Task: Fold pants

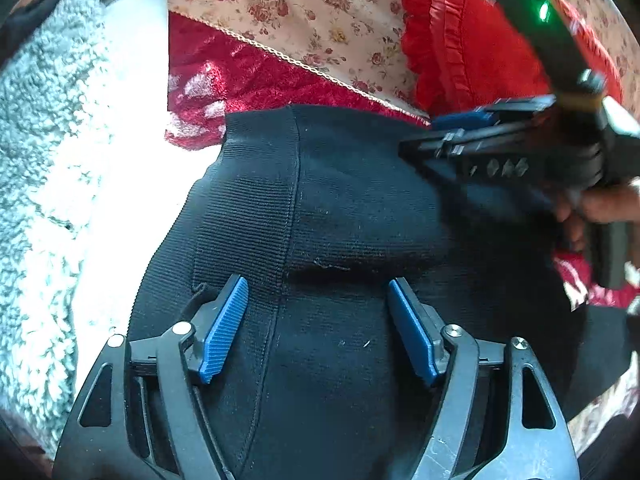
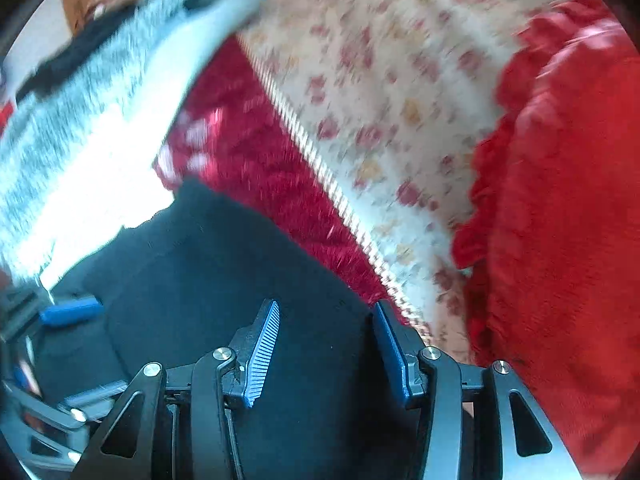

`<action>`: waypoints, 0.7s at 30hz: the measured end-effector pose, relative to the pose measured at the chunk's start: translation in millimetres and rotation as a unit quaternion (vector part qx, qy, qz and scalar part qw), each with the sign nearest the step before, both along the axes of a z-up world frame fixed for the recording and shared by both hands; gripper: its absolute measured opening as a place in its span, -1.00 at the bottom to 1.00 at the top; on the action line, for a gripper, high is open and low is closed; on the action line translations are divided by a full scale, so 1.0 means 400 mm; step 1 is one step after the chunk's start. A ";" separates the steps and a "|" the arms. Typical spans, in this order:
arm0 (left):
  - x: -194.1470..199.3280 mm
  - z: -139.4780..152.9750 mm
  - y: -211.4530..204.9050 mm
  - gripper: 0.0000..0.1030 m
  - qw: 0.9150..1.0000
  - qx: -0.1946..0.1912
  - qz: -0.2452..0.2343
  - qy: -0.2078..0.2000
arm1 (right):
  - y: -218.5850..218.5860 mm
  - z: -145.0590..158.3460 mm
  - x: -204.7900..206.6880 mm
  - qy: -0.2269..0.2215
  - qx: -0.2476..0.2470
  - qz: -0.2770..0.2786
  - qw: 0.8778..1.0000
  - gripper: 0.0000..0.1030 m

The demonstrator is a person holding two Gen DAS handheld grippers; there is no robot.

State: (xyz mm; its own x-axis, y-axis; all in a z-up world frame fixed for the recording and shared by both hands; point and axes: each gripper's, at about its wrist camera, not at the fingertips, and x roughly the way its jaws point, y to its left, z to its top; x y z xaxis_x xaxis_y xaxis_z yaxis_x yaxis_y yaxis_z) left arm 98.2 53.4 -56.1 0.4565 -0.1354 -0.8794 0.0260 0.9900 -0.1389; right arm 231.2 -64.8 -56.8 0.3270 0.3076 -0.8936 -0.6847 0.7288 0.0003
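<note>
While the left gripper [image 1: 318, 308] is pointing steeply down over the black pants [image 1: 340, 208], its two blue pads [image 1: 224, 330] are standing wide apart with nothing pinched between them; only the dark ribbed cloth is lying beneath the gap. A vertical seam [image 1: 294, 200] is running up the fabric between the fingers toward the top edge of the garment. The right gripper [image 2: 324, 344] is likewise hovering over the pants [image 2: 200, 280], its jaws partly spread and gripping nothing, with the left pad over black cloth and the right pad over the garment's edge, where the crimson blanket [image 2: 260, 148] begins. From the left wrist view, the right gripper [image 1: 436, 136] is reaching in from the right side near the pants' upper right edge, a hand [image 1: 596, 208] wrapping its handle; whether its tips are touching the cloth cannot be told. The right wrist view is blurring heavily. The pants are lying spread on the crimson blanket [image 1: 224, 76], which is sitting atop a cream floral sheet [image 1: 320, 12] with a stitched border. A red ruffled cushion [image 1: 480, 52] is resting on the sheet, just beyond the pants' far right corner. A fluffy grey-white blanket [image 1: 44, 152] is lying bunched to the left, near the pants' side.
</note>
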 end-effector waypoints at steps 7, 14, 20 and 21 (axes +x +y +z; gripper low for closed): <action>0.035 0.004 0.009 0.53 1.000 -0.024 0.015 0.004 | -0.017 -0.005 0.001 -0.004 0.044 -0.010 0.999 -0.89; 0.007 0.037 0.037 0.52 0.998 -0.036 0.054 -0.005 | -0.026 0.110 -0.129 -0.055 0.080 -0.019 0.995 -0.91; -0.124 0.137 0.123 0.52 0.992 -0.028 0.106 -0.064 | -0.078 0.220 -0.313 -0.097 0.114 -0.028 0.988 -0.92; -0.151 0.151 0.138 0.52 0.991 -0.033 0.111 -0.073 | -0.085 0.226 -0.353 -0.098 0.121 -0.029 0.987 -0.92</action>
